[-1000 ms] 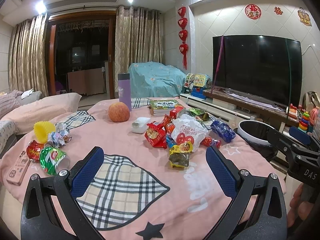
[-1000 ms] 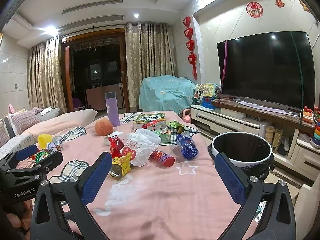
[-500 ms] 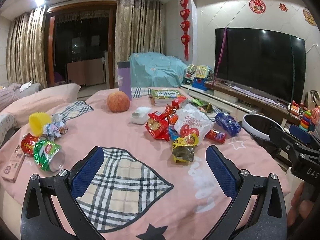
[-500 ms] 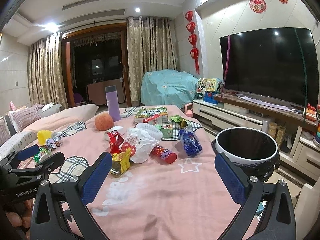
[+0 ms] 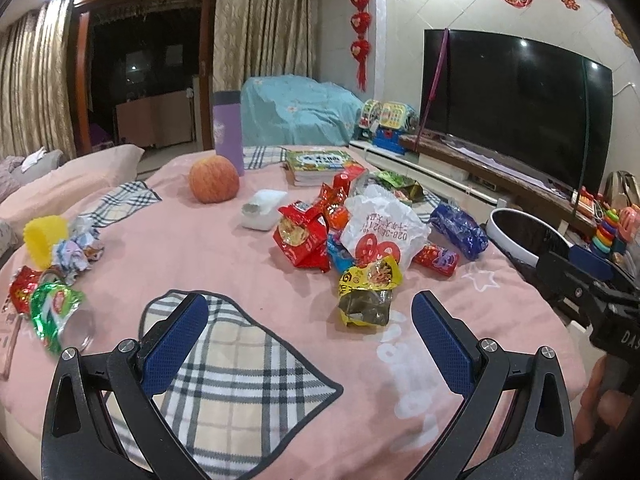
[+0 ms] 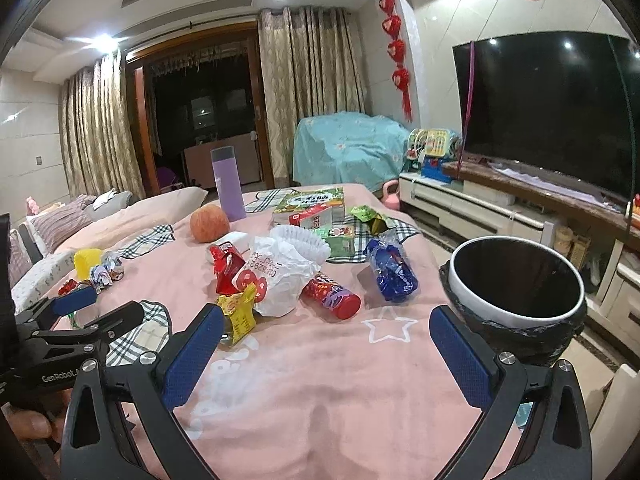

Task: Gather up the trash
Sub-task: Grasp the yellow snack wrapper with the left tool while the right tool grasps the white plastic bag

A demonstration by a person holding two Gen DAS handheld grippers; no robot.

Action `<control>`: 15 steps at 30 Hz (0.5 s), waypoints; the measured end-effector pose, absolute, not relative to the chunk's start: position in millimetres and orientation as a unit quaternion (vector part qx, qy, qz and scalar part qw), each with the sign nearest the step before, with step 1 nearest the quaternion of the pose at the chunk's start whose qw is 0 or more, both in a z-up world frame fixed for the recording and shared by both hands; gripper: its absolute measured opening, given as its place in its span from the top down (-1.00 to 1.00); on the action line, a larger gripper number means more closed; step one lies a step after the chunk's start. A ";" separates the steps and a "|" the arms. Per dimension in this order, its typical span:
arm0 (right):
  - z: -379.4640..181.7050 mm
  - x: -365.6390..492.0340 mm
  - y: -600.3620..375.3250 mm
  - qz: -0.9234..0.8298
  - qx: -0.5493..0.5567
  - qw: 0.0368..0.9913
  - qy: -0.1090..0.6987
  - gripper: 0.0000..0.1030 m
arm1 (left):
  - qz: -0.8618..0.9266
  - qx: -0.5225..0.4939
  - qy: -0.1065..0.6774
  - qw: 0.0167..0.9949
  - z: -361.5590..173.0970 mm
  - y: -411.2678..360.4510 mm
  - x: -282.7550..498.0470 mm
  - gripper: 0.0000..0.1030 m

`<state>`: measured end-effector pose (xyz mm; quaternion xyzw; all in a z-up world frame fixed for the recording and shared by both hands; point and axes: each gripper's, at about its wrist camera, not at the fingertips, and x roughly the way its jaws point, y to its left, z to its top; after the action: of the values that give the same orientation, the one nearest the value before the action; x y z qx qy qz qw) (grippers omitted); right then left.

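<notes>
Living room with a pink-clothed table [image 5: 248,264] filling the lower frame, trash bin [image 6: 516,320] at its right edge in the right wrist view. Left gripper [image 5: 308,340] spread wide and empty, low over the cloth; yellow wrapper [image 5: 366,292] just ahead, right of centre, nearer this hand, long axis roughly up-frame. Right gripper [image 6: 326,346] likewise agape and empty, level, with the red can [image 6: 332,296] just beyond, lying diagonally.

Wrappers [image 5: 362,236] heaped mid-table [image 5: 240,264] — bin [image 6: 516,280] right, apple [image 5: 214,179] behind.
</notes>
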<state>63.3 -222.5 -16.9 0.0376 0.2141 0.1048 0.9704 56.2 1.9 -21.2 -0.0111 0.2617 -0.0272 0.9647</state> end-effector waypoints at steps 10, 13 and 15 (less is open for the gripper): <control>-33.0 103.1 -222.2 0.123 0.062 0.956 0.260 -0.93 | -0.054 -0.005 0.332 0.942 -48.0 -2.5 100.1 -0.47; -35.7 111.8 -221.1 0.125 0.064 0.953 0.268 -0.91 | -0.065 -0.004 0.354 0.933 -56.3 -5.4 115.4 -0.25; -37.4 117.0 -220.0 0.126 0.065 0.951 0.273 -0.88 | -0.070 0.001 0.365 0.928 -60.7 -9.3 124.2 -0.16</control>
<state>117.0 -220.0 -37.4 0.0647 0.2734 0.1260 0.9514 124.2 -9.3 -60.7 0.0008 0.3653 -0.0704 0.9282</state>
